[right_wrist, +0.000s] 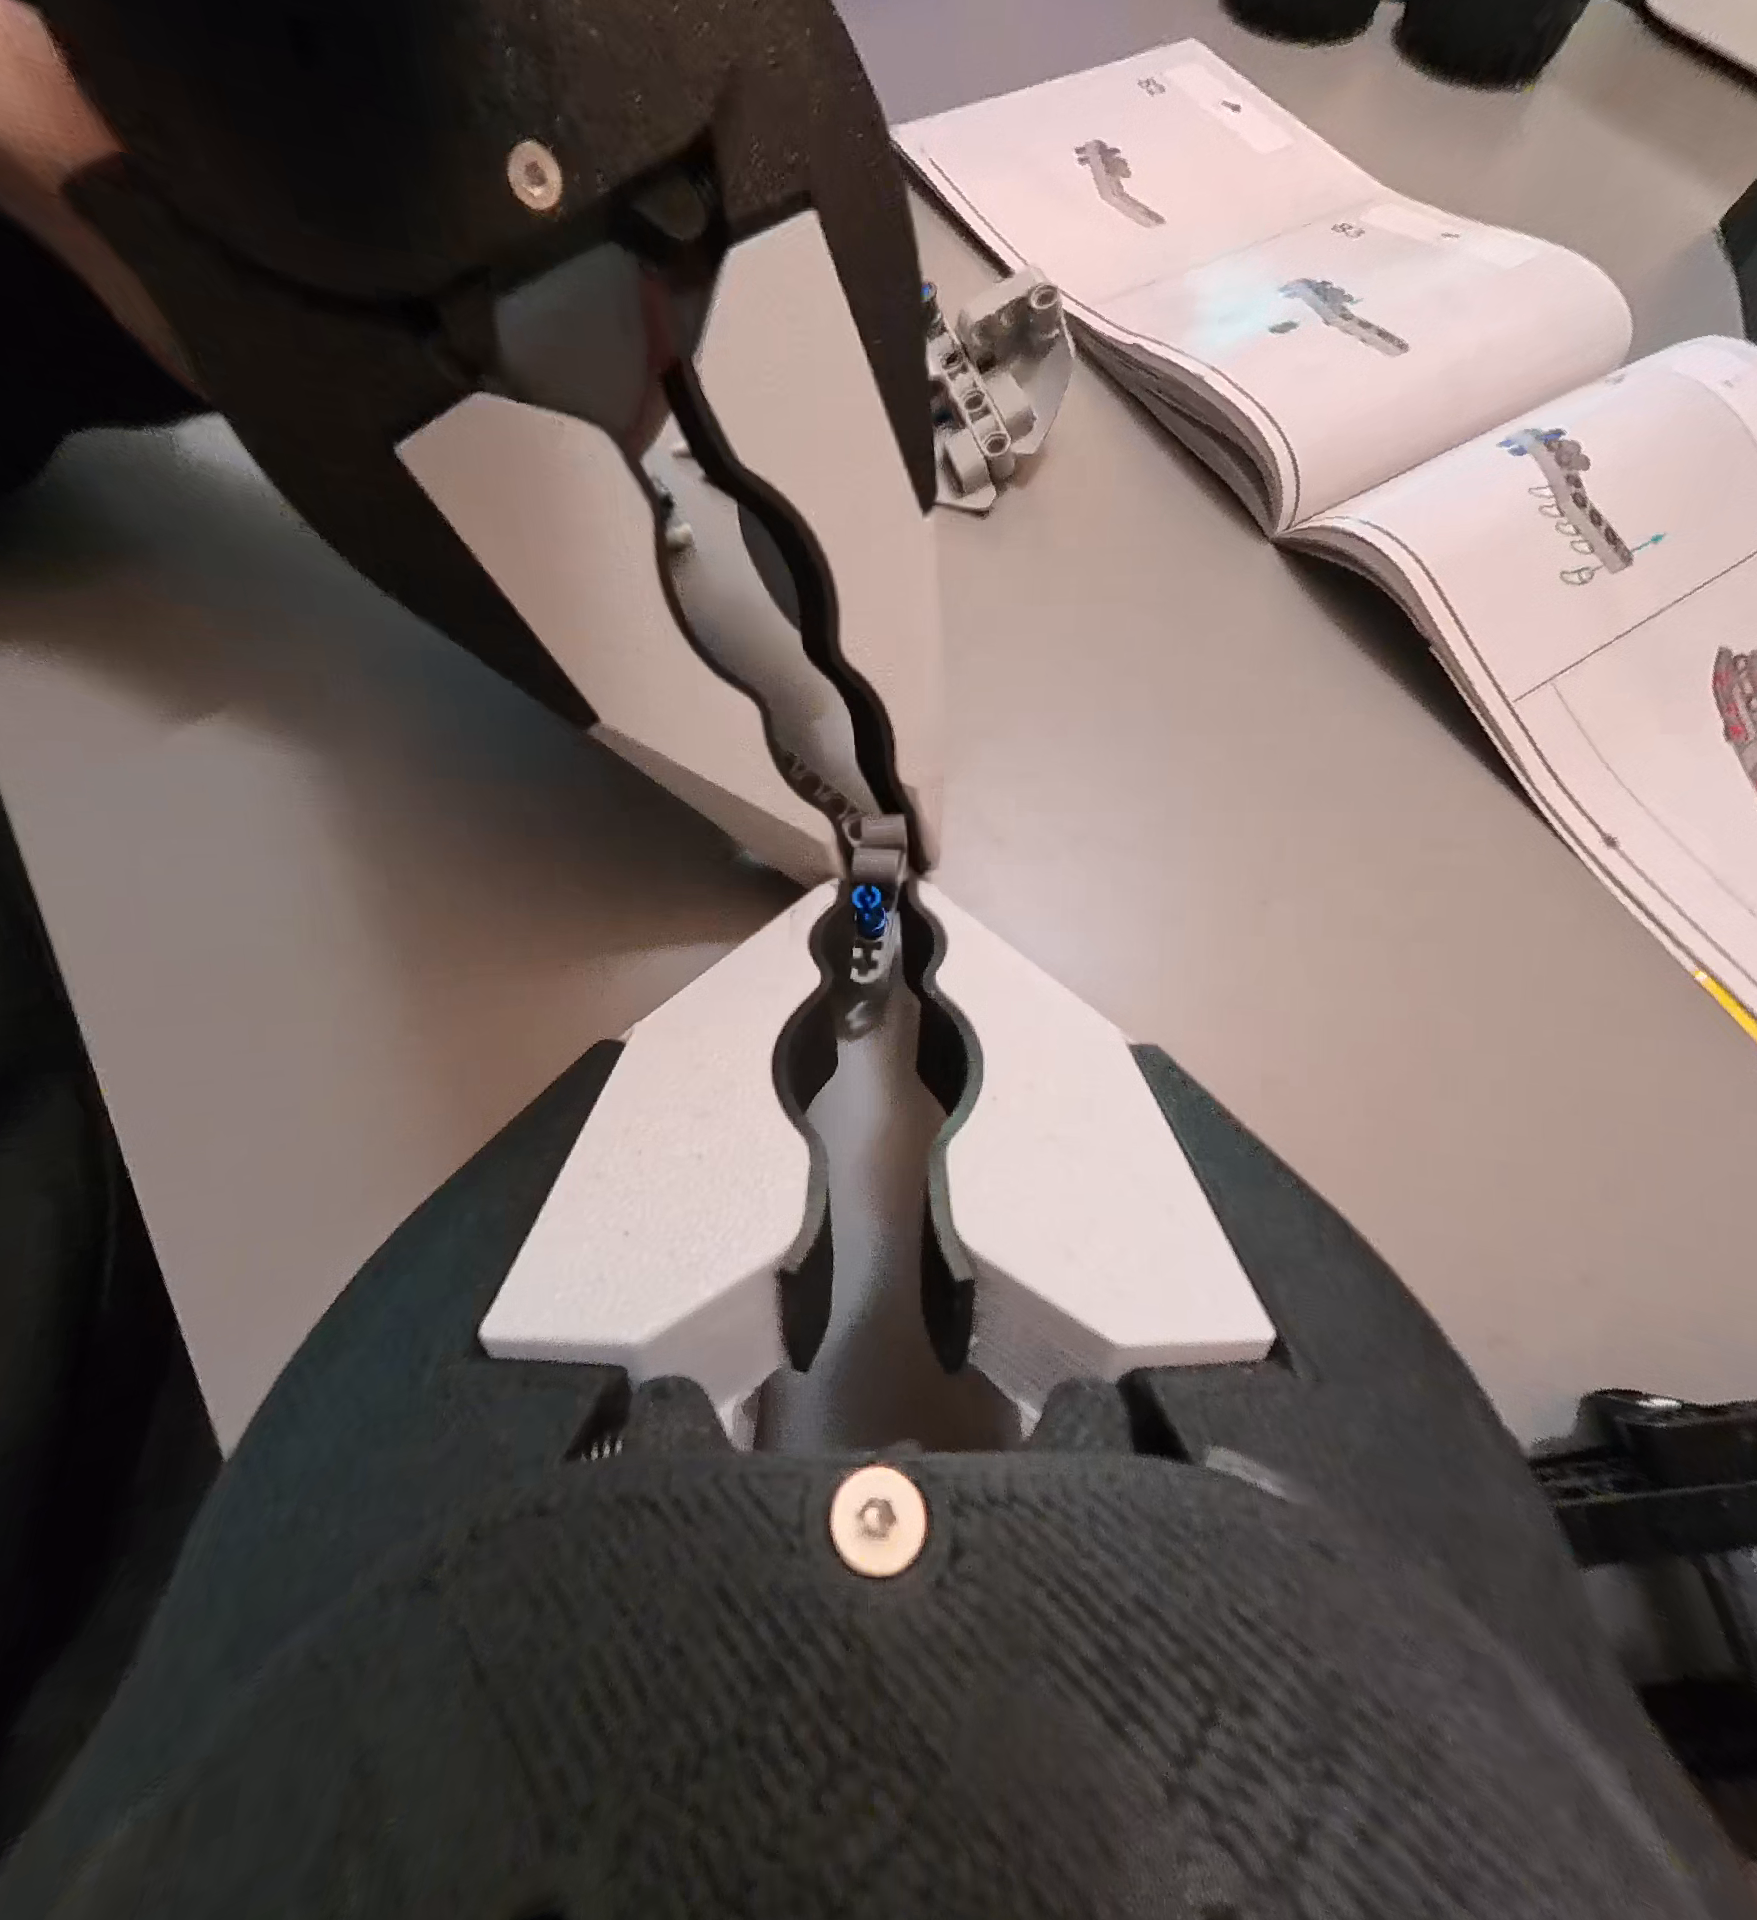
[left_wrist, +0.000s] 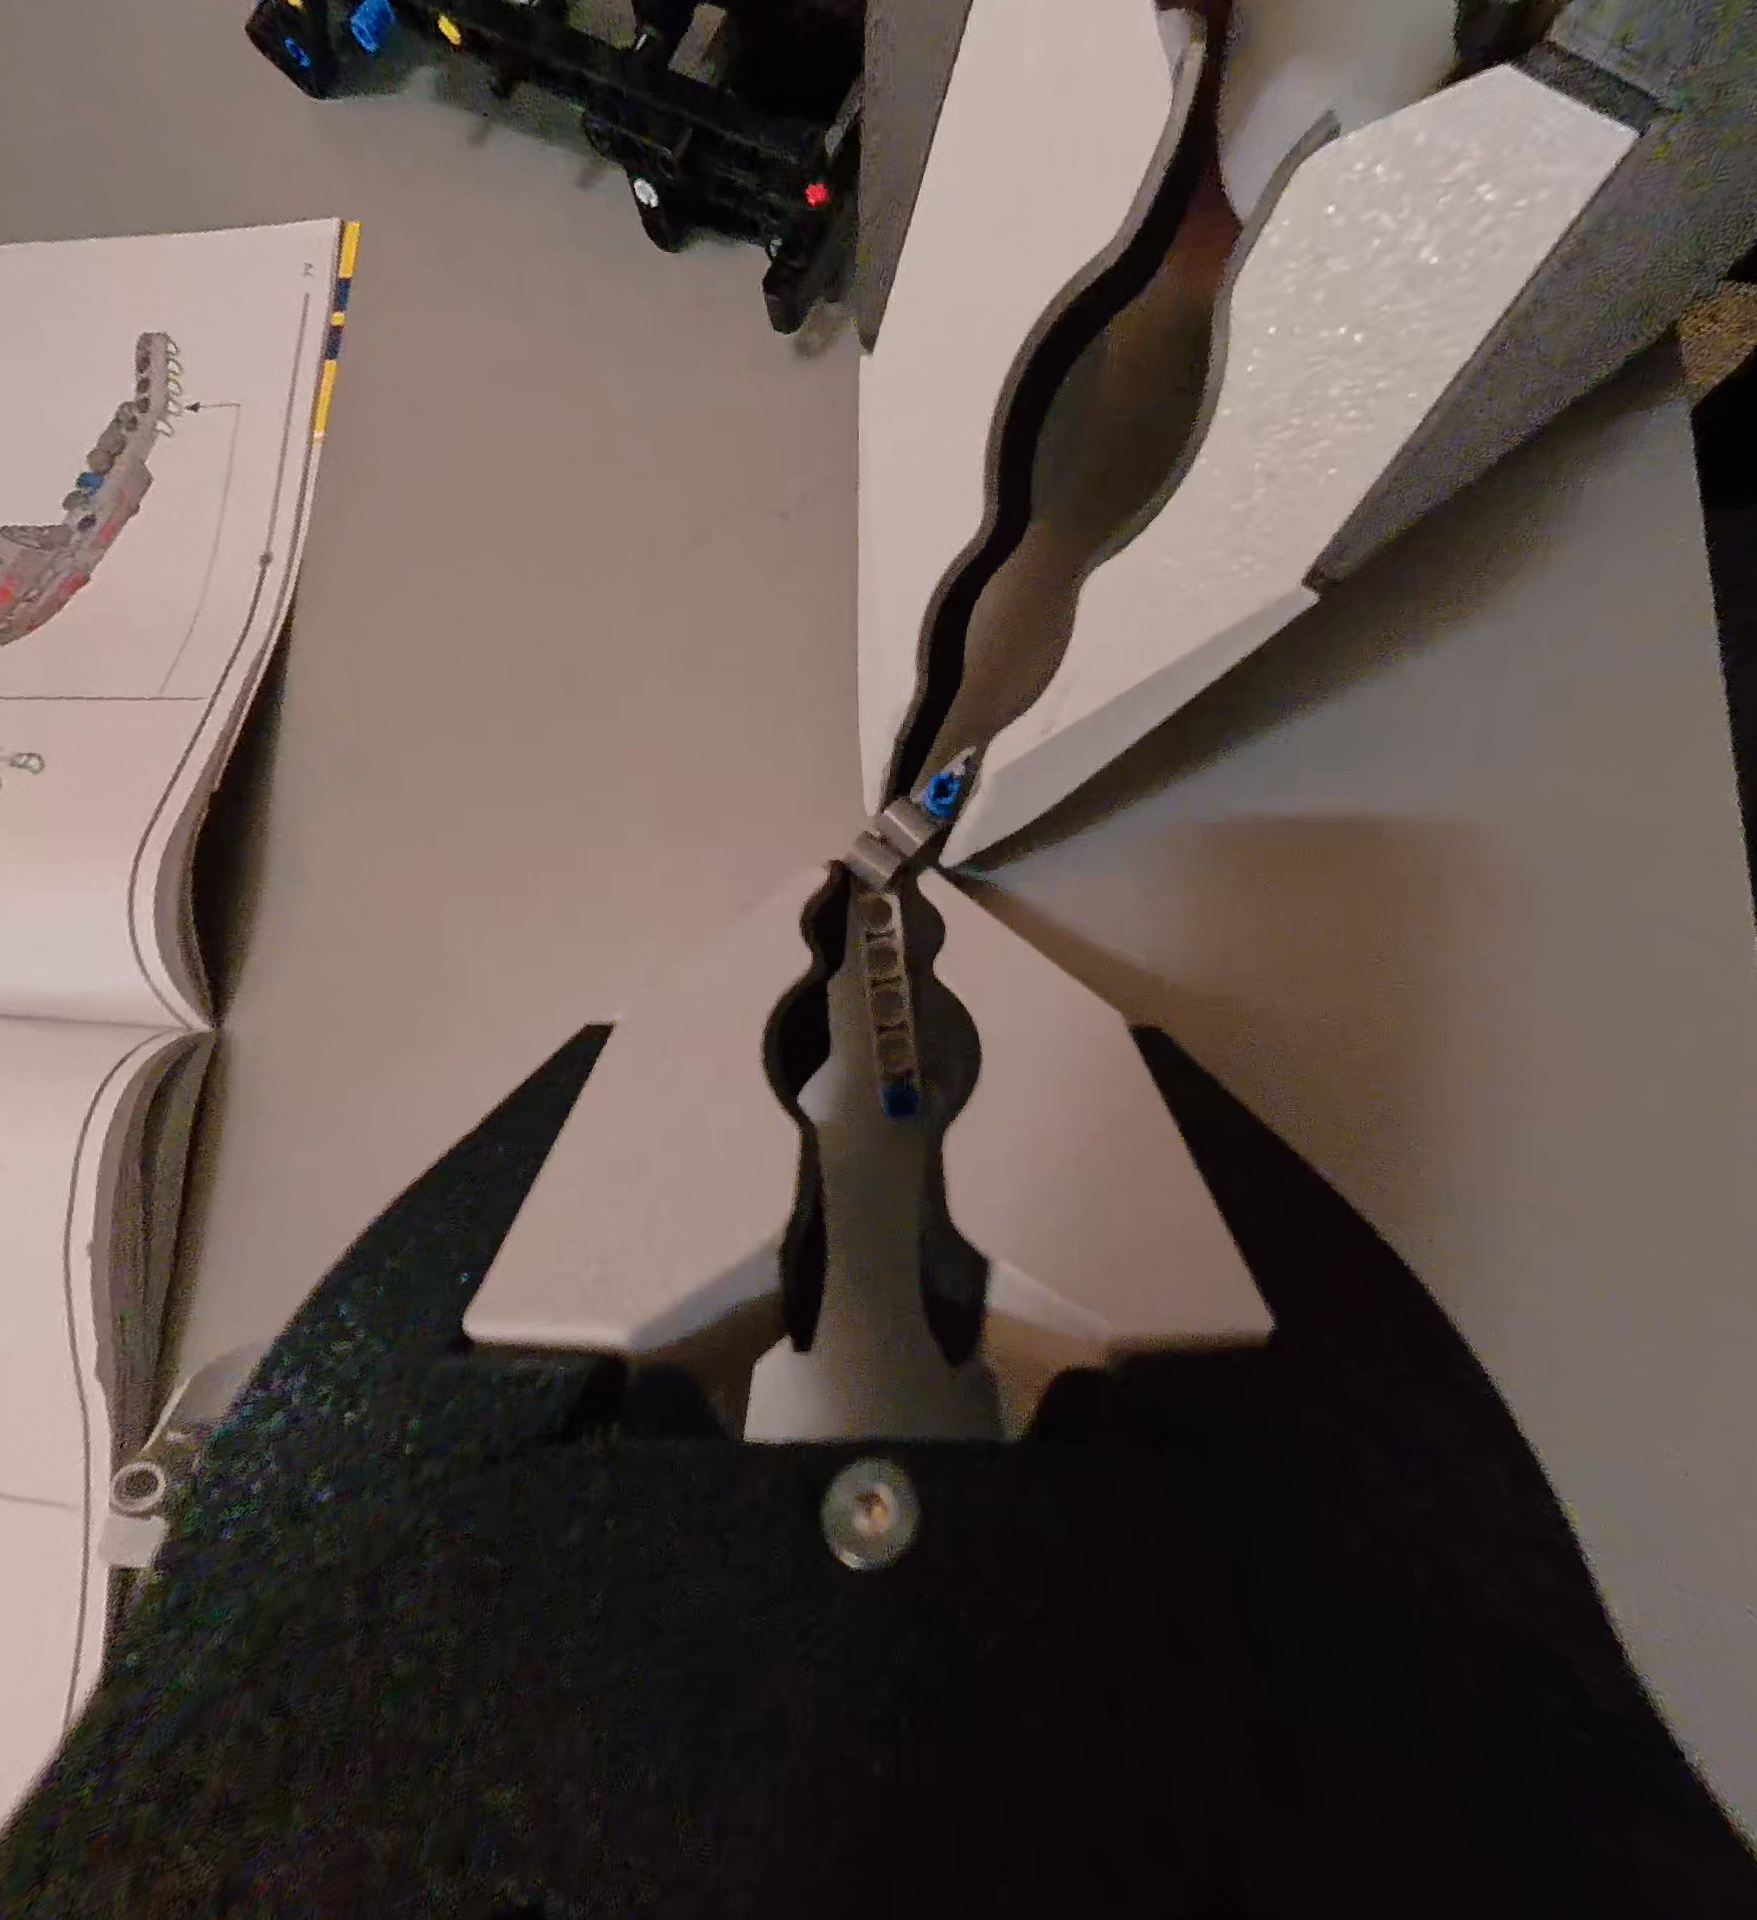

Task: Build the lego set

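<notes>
**Two grippers meet tip to tip over a small grey joint**

While both tools pinch their parts, the join wants the pieces lined up squarely and pushed straight along the pin, not twisted. The left gripper (left_wrist: 879, 883) is closed narrowly on a grey holed beam (left_wrist: 886, 997) with a blue pin at its near end. From one o'clock, the right gripper (right_wrist: 879, 904) is clamped on a small grey connector (right_wrist: 879, 847) carrying a blue pin (right_wrist: 866, 923). Beam and connector touch at the tips. An instruction booklet (left_wrist: 74, 727) lies at nine o'clock, a black assembly (left_wrist: 583, 94) at eleven.
</notes>
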Demonstrator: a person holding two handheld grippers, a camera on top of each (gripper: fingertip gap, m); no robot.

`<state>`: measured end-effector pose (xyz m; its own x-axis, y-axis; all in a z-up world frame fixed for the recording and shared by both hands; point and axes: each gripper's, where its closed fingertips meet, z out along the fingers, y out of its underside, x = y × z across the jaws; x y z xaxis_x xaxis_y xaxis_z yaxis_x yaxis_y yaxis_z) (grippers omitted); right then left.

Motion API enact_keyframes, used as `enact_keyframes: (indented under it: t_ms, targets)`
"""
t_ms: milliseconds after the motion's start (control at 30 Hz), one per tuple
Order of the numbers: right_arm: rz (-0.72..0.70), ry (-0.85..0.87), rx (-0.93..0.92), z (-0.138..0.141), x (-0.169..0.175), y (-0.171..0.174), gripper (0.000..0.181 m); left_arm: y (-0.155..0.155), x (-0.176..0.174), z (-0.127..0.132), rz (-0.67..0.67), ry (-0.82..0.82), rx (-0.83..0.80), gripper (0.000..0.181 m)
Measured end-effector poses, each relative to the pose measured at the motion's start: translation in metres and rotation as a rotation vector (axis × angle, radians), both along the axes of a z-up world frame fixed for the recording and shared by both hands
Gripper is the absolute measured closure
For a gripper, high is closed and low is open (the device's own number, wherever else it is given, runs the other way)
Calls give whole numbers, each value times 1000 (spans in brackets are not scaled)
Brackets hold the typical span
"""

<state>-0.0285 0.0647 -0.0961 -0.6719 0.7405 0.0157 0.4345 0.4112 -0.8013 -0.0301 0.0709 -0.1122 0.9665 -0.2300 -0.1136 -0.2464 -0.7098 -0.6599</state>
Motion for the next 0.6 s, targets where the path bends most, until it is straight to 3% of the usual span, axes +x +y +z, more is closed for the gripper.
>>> enact_keyframes:
  t_ms: [67, 133, 200, 333, 467, 600]
  targets:
    - [0, 21, 30, 1, 3, 1, 173, 1, -11, 1, 30, 106, 38, 174]
    - [-64, 59, 21, 8, 3, 9, 157, 3, -16, 11, 23, 239, 146, 176]
    - [-120, 52, -79, 18, 6, 14, 147, 4, -18, 29, 60, 318, 295, 176]
    - [-161, 87, -391, 55, 4, 10, 145, 2, -21, 81, 41, 666, 574, 176]
    - [-117, 102, -549, 74, 4, -1, 138, 0, -15, 105, 40, 837, 673, 176]
    - [-83, 164, -621, 92, 6, -7, 159, -1, -8, 113, 32, 864, 720, 176]
